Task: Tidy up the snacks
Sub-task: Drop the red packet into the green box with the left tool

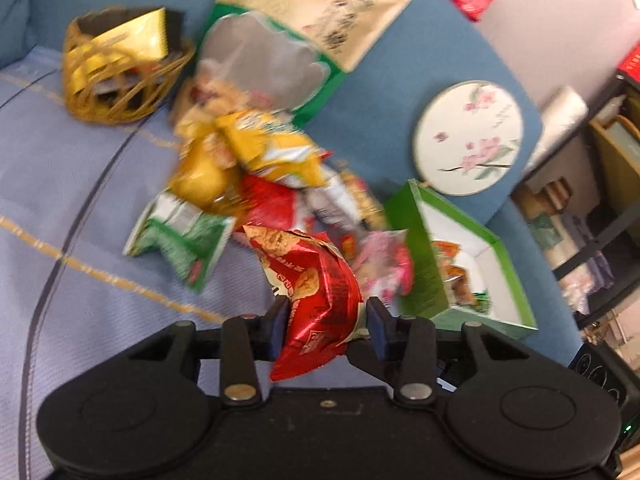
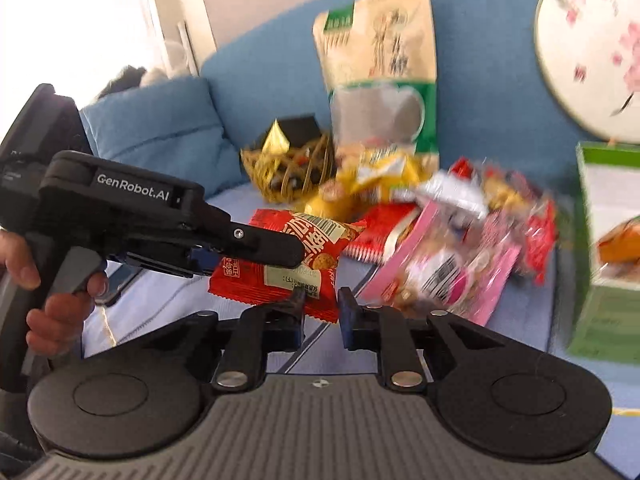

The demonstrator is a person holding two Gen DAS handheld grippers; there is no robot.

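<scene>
Left hand-held gripper (image 1: 326, 322): pads clamped on the red snack packet (image 1: 316, 296), gripping its crumpled lower half; packet lifted off the sofa seat (image 1: 80, 220).

Right hand-held gripper (image 2: 322, 312): jaws slightly apart, nothing between them; sits just below the same red packet.

Handling judgement: foil pouch, light, soft, crinkly and slick. Contents look like biscuits, so likely brittle; squeeze lightly. A flat sealed edge would make a safer hold than the puffed middle.

Beyond: loose pile of snacks (image 1: 256, 168), yellow, green and pink packets overlapping, motion-blurred. To the right, an open green box (image 1: 460, 268) with some packets already inside; probable destination. Farther left, a gold wire basket (image 1: 120, 68) holding items. Large beige bag (image 1: 320, 8) leans on the blue backrest.
</scene>
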